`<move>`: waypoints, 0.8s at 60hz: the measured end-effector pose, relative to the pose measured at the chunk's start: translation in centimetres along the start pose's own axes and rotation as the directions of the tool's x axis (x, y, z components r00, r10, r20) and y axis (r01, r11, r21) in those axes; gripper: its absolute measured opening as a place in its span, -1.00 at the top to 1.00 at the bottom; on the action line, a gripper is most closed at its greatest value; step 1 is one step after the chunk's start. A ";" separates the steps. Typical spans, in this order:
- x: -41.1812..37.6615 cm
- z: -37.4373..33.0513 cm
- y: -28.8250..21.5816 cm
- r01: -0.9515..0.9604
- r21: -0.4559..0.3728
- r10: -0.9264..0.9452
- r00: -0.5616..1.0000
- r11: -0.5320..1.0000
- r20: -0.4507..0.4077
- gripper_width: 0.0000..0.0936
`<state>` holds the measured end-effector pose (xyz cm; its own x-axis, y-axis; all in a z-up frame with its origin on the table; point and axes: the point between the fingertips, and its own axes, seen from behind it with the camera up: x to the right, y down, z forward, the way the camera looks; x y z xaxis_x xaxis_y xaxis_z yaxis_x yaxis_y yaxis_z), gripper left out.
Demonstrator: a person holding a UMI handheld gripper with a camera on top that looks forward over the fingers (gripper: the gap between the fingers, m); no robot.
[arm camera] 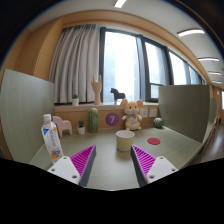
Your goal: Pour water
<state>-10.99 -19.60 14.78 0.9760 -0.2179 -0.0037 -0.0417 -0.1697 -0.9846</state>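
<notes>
A clear plastic water bottle (50,136) with a blue cap and a white-and-blue label stands upright on the pale green table (100,170), to the left of and just beyond my left finger. A cream-coloured cup (124,140) stands upright on the table ahead of my fingers, slightly right of the middle. My gripper (113,165) is open and empty, its two magenta pads (82,160) spread wide above the table, well short of both the cup and the bottle.
Toys line the table's back edge under the window: a pink figure (62,125), a green cactus (93,119), a purple round clock (112,119), a plush horse (131,112), a wooden hand model (97,90). A pink disc (153,141) and a green-and-red object (158,124) lie right. Grey partition panels stand left and right.
</notes>
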 end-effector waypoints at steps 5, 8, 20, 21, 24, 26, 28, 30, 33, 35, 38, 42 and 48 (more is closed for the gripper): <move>-3.4 -0.6 1.2 -0.001 0.003 0.001 0.997 1.000 0.076 -0.48; -6.0 -0.8 1.9 0.004 0.003 -0.004 0.992 1.000 0.127 -0.48; -14.2 -1.1 3.9 0.027 0.014 -0.030 0.970 1.000 0.240 -0.48; -14.8 -1.0 4.0 0.028 0.014 -0.031 0.968 1.000 0.248 -0.48; -16.6 -0.6 4.0 0.036 0.017 -0.039 0.961 0.999 0.274 -0.48; -17.7 -0.3 3.9 0.038 0.021 -0.042 0.956 0.999 0.290 -0.49; -18.6 0.1 3.9 0.038 0.020 -0.042 0.952 0.999 0.302 -0.50; -19.5 0.6 3.9 0.036 0.016 -0.039 0.949 0.999 0.313 -0.50; -20.5 1.5 3.8 0.026 0.013 -0.029 0.946 1.000 0.322 -0.50; -21.1 2.1 3.8 0.018 0.010 -0.021 0.946 1.000 0.323 -0.50; -21.8 3.0 3.8 0.014 0.004 -0.015 0.946 1.000 0.325 -0.50; -22.6 4.2 3.8 0.017 -0.005 -0.015 0.945 1.000 0.326 -0.50; -23.7 6.1 3.4 0.009 0.001 -0.008 0.941 1.000 0.339 -0.50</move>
<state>-33.01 -9.18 10.47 0.9910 0.1222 -0.0544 -0.0329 -0.1710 -0.9847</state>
